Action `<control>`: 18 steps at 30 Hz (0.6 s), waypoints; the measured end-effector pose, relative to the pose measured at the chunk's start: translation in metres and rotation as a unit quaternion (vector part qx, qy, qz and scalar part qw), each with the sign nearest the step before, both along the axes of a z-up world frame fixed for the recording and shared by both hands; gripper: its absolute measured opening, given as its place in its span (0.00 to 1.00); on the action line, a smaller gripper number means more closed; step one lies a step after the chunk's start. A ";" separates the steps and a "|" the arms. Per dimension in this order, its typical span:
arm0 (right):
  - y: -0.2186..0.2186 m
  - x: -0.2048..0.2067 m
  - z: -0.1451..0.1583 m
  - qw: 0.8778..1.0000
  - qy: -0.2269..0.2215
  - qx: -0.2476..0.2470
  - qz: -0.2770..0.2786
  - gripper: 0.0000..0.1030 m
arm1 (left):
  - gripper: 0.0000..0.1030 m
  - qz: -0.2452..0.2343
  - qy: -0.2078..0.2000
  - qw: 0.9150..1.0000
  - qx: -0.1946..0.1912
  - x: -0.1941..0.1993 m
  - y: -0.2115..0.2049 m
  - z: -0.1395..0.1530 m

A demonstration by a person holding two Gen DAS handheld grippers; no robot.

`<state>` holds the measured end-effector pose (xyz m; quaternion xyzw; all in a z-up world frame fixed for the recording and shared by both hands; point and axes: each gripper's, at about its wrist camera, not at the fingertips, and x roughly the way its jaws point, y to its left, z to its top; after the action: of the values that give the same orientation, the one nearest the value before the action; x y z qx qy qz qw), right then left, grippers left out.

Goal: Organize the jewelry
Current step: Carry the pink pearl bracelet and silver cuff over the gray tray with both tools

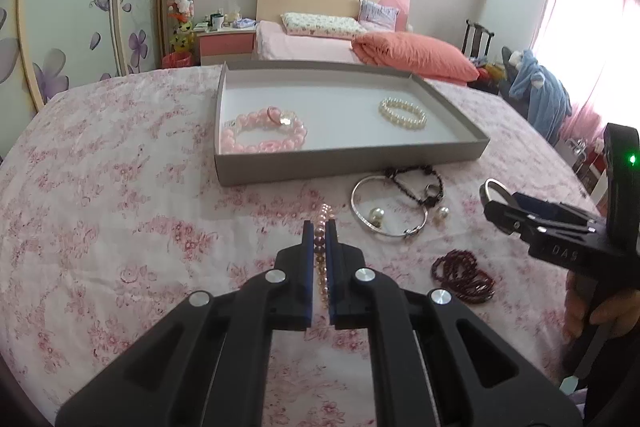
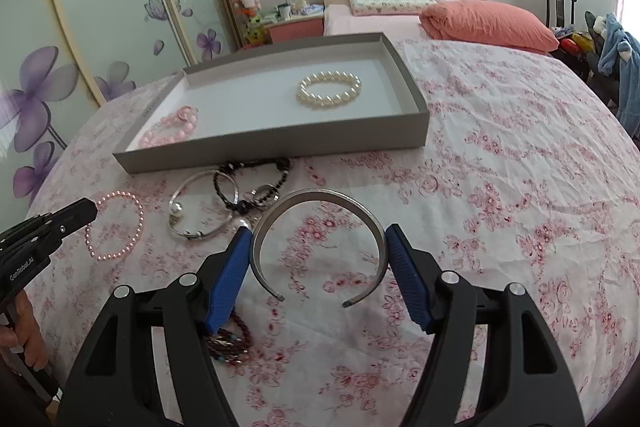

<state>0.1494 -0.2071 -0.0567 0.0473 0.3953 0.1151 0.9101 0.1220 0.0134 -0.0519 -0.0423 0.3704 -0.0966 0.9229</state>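
Observation:
My left gripper (image 1: pixel 319 227) is shut on a pink pearl bracelet (image 1: pixel 322 259), which lies on the floral cloth; it also shows in the right wrist view (image 2: pixel 116 227). My right gripper (image 2: pixel 319 233) is shut on a silver open cuff bangle (image 2: pixel 320 227), its jaws pressing the bangle's two sides. A grey tray (image 1: pixel 352 163) holds a pink bead bracelet (image 1: pixel 266 133) and a white pearl bracelet (image 1: pixel 403 113). In front of the tray lie a thin silver bangle (image 1: pixel 386 213), a black bead bracelet (image 1: pixel 418 183) and pearl earrings (image 1: pixel 377 215).
A dark red bead bracelet (image 1: pixel 462 275) lies on the cloth near the right gripper, also under its left finger (image 2: pixel 228 343). The table has a pink floral cloth (image 1: pixel 120 227). A bed with an orange quilt (image 1: pixel 412 55) stands behind.

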 end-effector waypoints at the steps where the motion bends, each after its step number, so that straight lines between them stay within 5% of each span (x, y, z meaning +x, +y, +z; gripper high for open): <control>1: 0.001 -0.002 0.002 1.000 -0.005 0.002 0.000 0.66 | 0.06 0.001 -0.003 1.000 -0.003 -0.001 -0.001 0.002; 18: 0.018 -0.031 0.040 0.993 -0.121 0.005 0.005 0.66 | 0.06 0.026 -0.066 0.998 -0.005 -0.015 -0.007 0.030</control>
<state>0.1182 -0.1893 -0.0172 0.0355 0.2822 0.1267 0.9503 0.1069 0.0063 -0.0215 -0.0496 0.3074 -0.0773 0.9472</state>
